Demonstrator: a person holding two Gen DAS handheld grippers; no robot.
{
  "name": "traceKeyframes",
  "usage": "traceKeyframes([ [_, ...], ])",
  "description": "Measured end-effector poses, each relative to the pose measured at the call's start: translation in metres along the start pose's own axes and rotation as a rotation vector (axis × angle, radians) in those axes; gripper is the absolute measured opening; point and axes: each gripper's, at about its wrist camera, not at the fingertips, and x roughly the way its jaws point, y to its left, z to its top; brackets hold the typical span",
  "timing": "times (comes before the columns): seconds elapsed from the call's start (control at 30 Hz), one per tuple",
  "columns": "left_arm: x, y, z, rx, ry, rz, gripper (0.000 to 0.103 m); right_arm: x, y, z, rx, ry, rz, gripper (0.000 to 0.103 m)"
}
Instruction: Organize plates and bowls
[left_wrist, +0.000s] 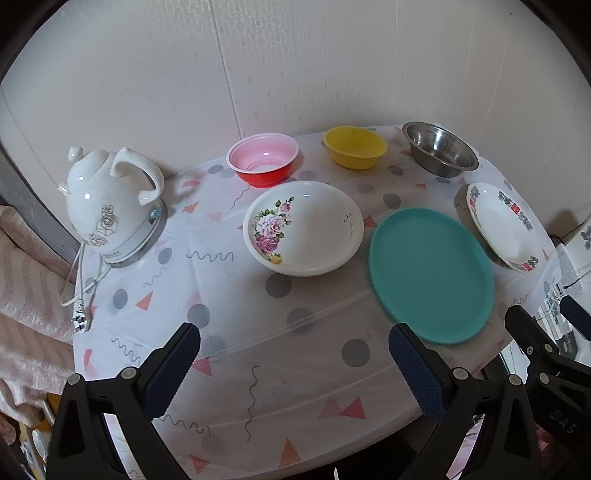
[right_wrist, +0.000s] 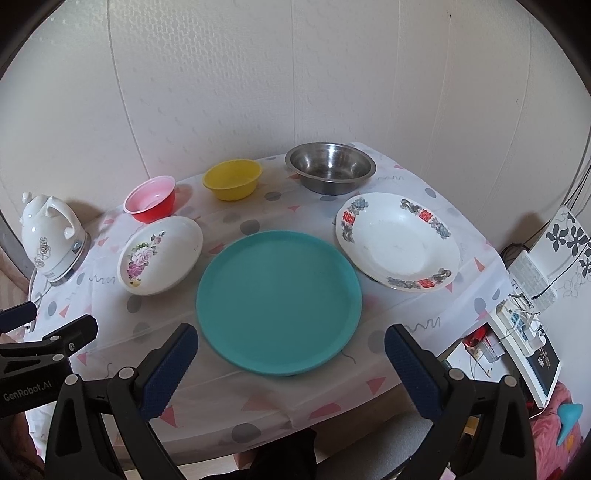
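I hold both grippers up over the near edge of the table (right_wrist: 332, 398), which has a thin cloth w/ dots and triangles on it. My left gripper (left_wrist: 294, 363) has its jaws spread wide w/ nothing between them. My right gripper (right_wrist: 291, 363) is the same: wide apart, nothing in it. Neither one touches a dish.

The teal plate (right_wrist: 279, 301) lies flat in the front middle, just ahead of the right gripper. The flower bowl (left_wrist: 303, 228), white w/ pink roses inside, sits just to its left, tipped a bit. The white plate (right_wrist: 398, 242), w/ red and grey marks round the rim, sits to the right of the teal one, close but apart.

In the back row by the wall, left to right: the red bowl (left_wrist: 263, 159) w/ a pink inside, the yellow bowl (left_wrist: 355, 146), the metal bowl (right_wrist: 330, 168). All 3 stand upright and apart.

A white kettle (left_wrist: 110, 203) stands on its base at the far left, cord hanging off the table edge. A power strip (right_wrist: 517, 321) lies off to the right, below the table.
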Motion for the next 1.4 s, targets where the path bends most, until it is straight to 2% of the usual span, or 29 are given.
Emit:
traceKeyframes([
  [0.2, 0.012, -0.001, 0.007, 0.018, 0.02, -0.032, 0.103, 0.011, -0.007, 0.005, 0.003, 0.014, -0.012, 0.103],
  [0.4, 0.027, -0.014, 0.021, 0.083, 0.026, 0.01, 0.103, 0.023, -0.031, 0.015, 0.035, 0.026, -0.065, 0.103],
  [0.63, 0.041, -0.042, 0.037, 0.144, 0.046, -0.027, 0.103, 0.029, -0.057, 0.023, 0.059, 0.037, -0.125, 0.103],
  [0.93, 0.07, -0.084, 0.065, 0.186, 0.098, -0.149, 0.103, 0.044, -0.092, 0.032, 0.144, 0.053, -0.144, 0.102],
  [1.07, 0.084, -0.105, 0.084, 0.19, 0.131, -0.241, 0.103, 0.055, -0.113, 0.035, 0.179, 0.056, -0.169, 0.1],
  [1.13, 0.09, -0.116, 0.092, 0.199, 0.138, -0.254, 0.103, 0.061, -0.125, 0.035, 0.191, 0.052, -0.187, 0.099],
  [1.23, 0.099, -0.135, 0.104, 0.223, 0.146, -0.251, 0.102, 0.072, -0.144, 0.038, 0.212, 0.066, -0.205, 0.092],
  [1.4, 0.12, -0.165, 0.124, 0.264, 0.153, -0.258, 0.096, 0.087, -0.171, 0.042, 0.235, 0.07, -0.236, 0.09],
])
